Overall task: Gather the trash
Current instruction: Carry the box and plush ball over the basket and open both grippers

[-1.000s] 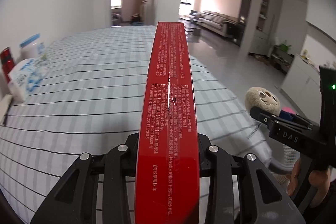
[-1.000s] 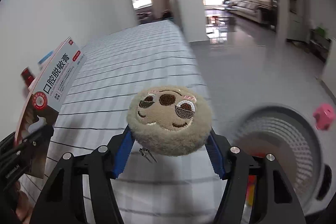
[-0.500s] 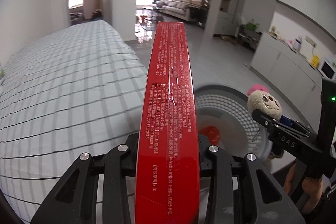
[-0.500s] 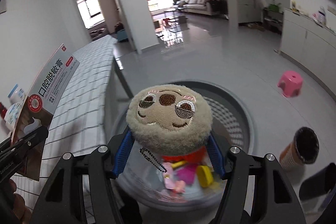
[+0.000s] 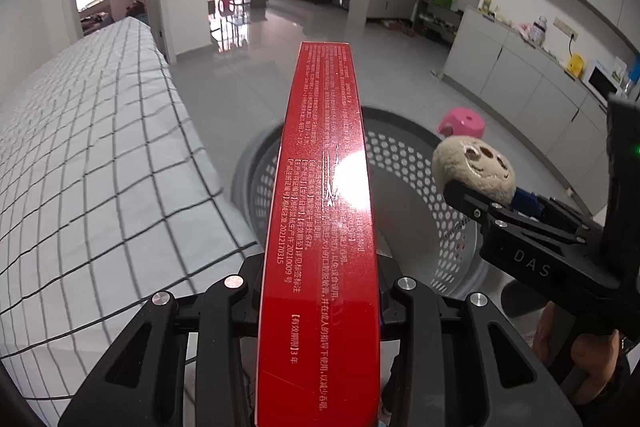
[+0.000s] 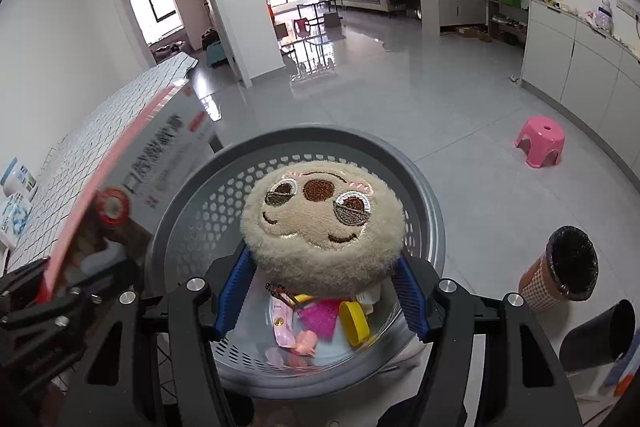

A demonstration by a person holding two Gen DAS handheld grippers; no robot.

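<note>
I observe left gripper point(image 5: 320, 291) jaws grasping a red toothpaste box point(image 5: 324, 211), right gripper point(image 6: 320, 291) jaws grasping a plush sloth head point(image 6: 322, 231), both above the grey perforated basket point(image 6: 428, 211).

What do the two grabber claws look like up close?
Both are chunky black plastic with round silver screws. The left gripper has plain black fingers. The right gripper has ridged blue pads inside its fingers, white letters "DAS" on its side, and a tiny green light behind it. A bare hand holds its handle.

We see a glossy red box point(image 5: 320, 227) printed with white text, a beige plush face point(image 6: 322, 229) with brown stitched eyes, a grey perforated basket point(image 6: 424, 211), a white bedsheet point(image 5: 92, 155) gridded in black, and a pink stool point(image 6: 540, 141).
</note>
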